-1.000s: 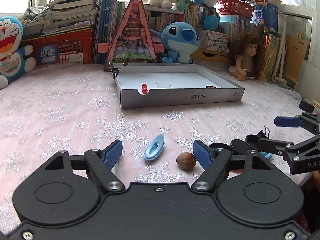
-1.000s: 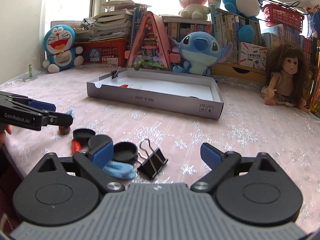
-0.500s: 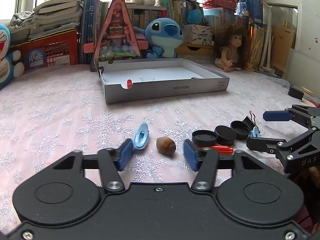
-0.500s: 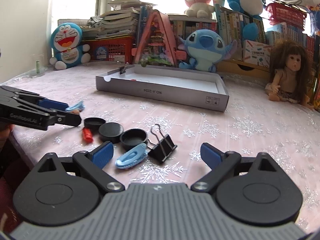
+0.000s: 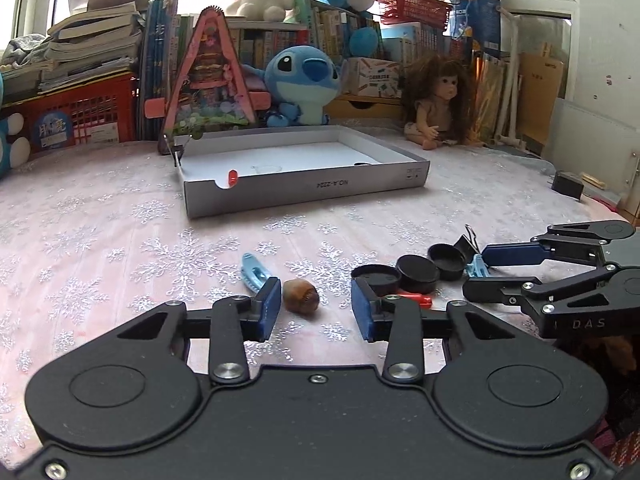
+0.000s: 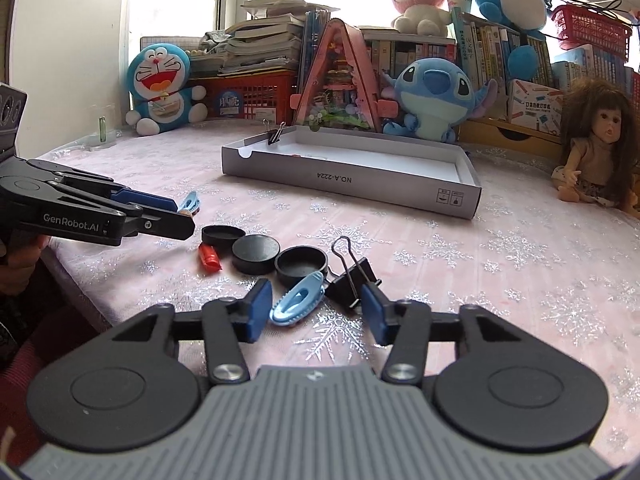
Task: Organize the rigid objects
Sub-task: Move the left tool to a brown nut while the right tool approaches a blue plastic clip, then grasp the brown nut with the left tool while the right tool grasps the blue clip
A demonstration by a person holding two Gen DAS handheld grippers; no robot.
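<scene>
Both grippers have narrowed: left gripper [image 5: 316, 309] around nut [image 5: 301, 296], right gripper [image 6: 316, 311] around clip [image 6: 298, 299].

tablecloth [image 6: 500, 248] – glittery cloth | tray [image 6: 352, 178] – matt card, probably | caps [image 6: 256, 254] – matt plastic

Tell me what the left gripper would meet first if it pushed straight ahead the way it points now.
Most likely the brown nut: it lies on the cloth between the closing fingers of the left gripper, nearer the left finger, not yet pinched. Depth is hard to judge here.
</scene>
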